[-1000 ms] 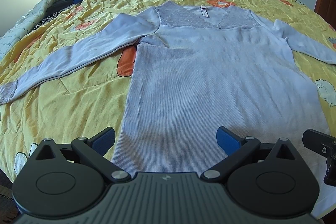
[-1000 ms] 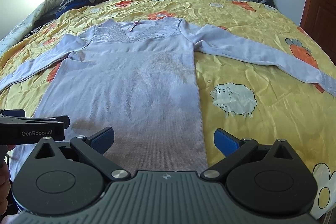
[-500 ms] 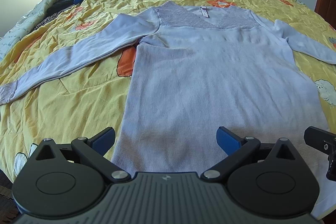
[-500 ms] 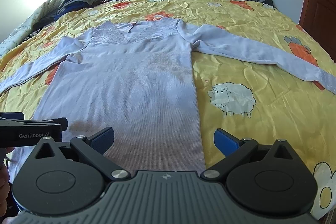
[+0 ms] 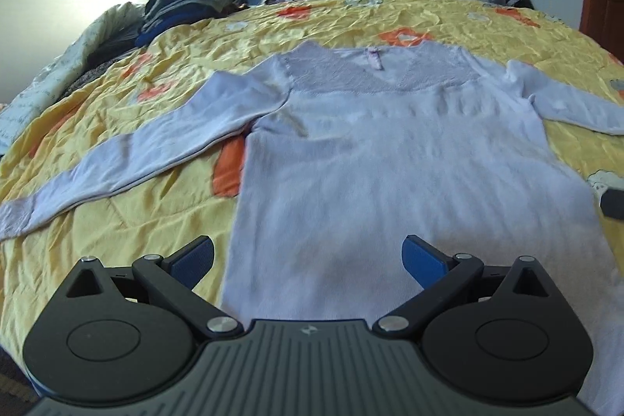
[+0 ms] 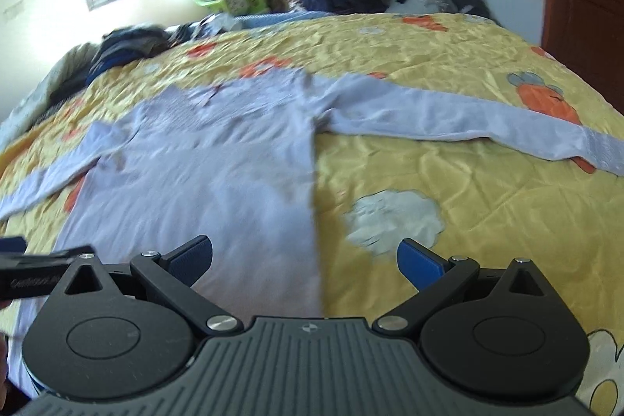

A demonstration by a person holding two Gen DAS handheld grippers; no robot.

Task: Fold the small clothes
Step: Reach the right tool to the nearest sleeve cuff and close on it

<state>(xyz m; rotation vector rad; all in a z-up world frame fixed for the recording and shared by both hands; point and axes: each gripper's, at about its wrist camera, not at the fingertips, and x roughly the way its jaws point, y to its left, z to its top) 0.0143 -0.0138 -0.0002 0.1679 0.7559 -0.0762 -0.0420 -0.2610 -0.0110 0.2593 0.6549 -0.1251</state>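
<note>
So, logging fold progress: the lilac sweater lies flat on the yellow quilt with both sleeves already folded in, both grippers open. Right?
Not quite: on the lilac sweater, both sleeves are spread out, as both wrist views show. It does lie flat on the yellow quilt, left gripper and right gripper open.

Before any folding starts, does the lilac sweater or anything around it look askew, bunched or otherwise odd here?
Nothing stands out. The lilac sweater lies flat on the yellow quilt, sleeves spread to both sides, neck label showing. Both the left gripper and right gripper are open and empty.
</note>
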